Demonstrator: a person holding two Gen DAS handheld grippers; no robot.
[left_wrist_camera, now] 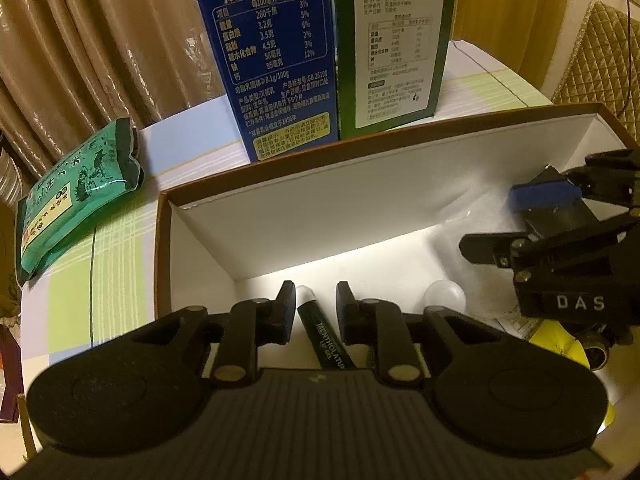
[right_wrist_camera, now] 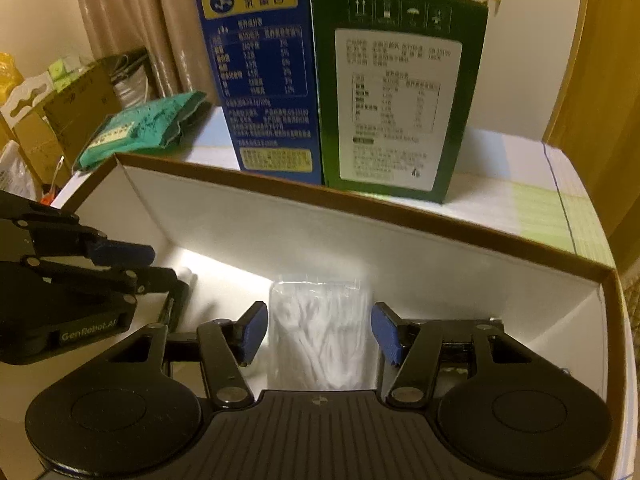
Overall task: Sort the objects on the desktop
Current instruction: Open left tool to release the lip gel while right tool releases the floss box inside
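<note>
A shallow white box with a brown rim lies on the table. My left gripper is open inside it, its fingers either side of a dark Mentholatum lip balm tube that lies on the box floor. My right gripper is open inside the box, fingers either side of a clear bag of white cotton swabs, not touching it. The right gripper also shows in the left wrist view. The left gripper shows in the right wrist view, with the tube under it.
A blue milk carton and a green carton stand behind the box. A green packet lies at the left. A white ball and a yellow item lie in the box.
</note>
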